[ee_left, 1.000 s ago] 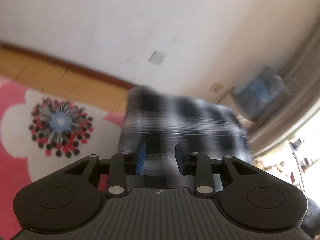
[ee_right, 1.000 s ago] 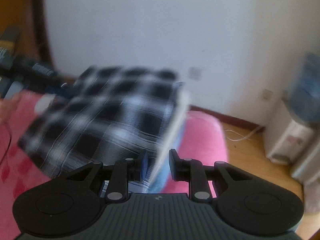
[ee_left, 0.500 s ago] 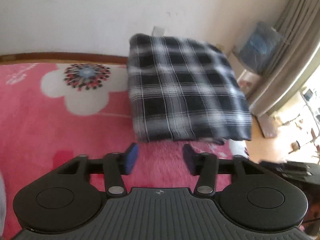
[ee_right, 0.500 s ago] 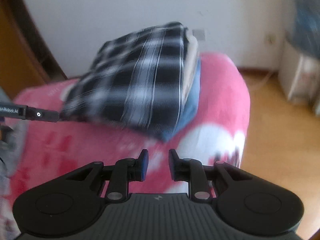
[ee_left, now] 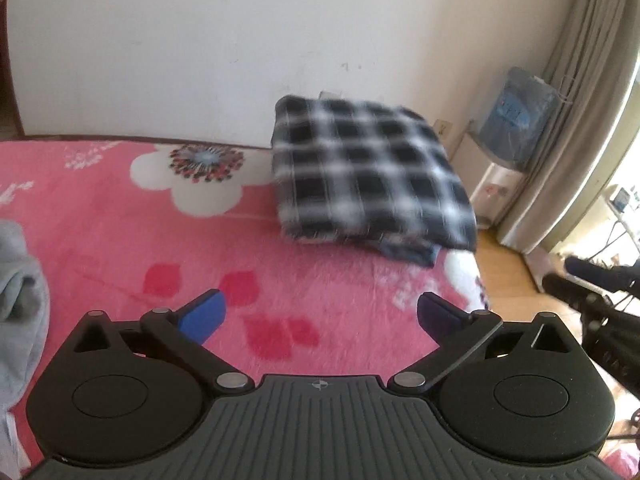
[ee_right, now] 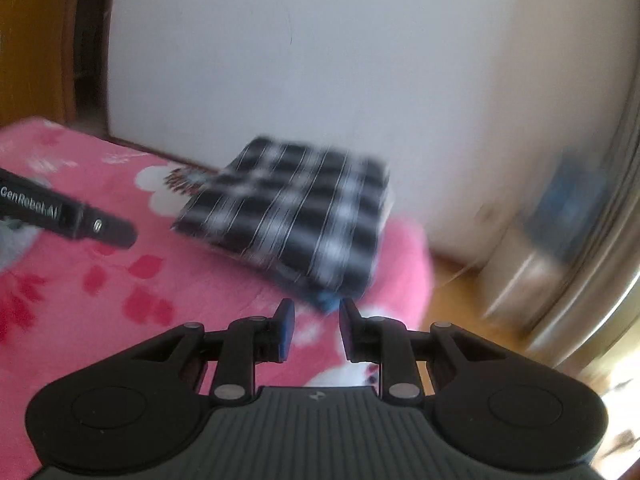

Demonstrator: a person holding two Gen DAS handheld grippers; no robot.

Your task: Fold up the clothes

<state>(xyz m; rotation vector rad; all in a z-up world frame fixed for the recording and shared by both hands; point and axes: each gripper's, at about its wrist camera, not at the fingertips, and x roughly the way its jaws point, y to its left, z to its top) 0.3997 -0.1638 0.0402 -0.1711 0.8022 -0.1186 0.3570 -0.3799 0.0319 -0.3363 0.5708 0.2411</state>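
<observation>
Pink floral bed [ee_left: 120, 240] carries a folded plaid shirt [ee_left: 368, 176] stacked on blue cloth at its far corner by the wall, so that piece looks done. Grey garment [ee_left: 16, 300] at the near left edge seems still unfolded. Left gripper [ee_left: 320, 316] jaws are opening wide, right gripper [ee_right: 316, 328] jaws opening slightly, both empty.

Pink flowered bed [ee_left: 120, 248] (fleecy), with folded clothes stack [ee_left: 368, 176], grey garment [ee_left: 18, 280].

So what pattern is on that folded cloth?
Black-and-white plaid on the folded cloth, seen best from the left wrist.
</observation>
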